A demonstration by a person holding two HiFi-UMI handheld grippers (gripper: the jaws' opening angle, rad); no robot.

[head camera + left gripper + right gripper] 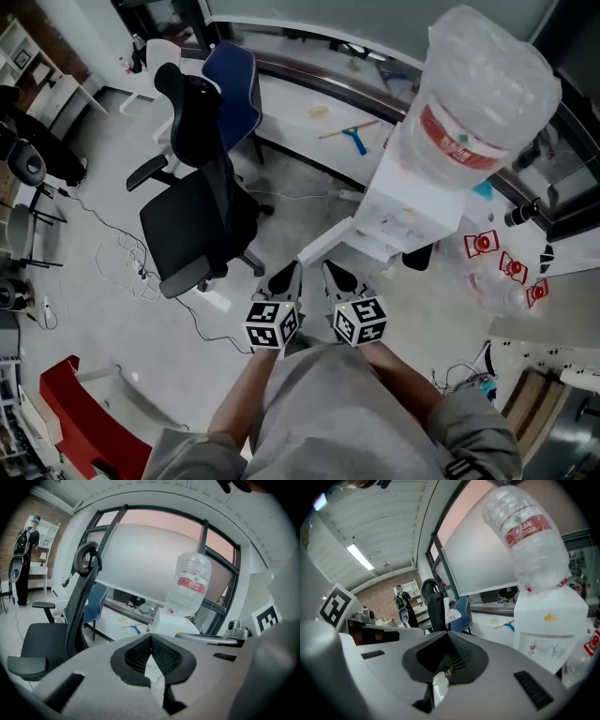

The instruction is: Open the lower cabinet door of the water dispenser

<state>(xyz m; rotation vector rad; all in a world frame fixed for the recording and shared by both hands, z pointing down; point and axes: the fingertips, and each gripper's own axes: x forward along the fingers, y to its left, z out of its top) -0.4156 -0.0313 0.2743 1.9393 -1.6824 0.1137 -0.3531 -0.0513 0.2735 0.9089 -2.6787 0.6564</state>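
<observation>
Now we hold the left gripper (pixel 286 275) and right gripper (pixel 336 274), jaws closed and empty, facing the white plastic water dispenser (pixel 405 208).

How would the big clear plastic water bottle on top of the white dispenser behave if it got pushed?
The big clear plastic water bottle sits upside down, high on the narrow white dispenser, so it probably makes the unit top-heavy and apt to rock. Its ribbed walls look thin, likely flexing under pressure.
</observation>
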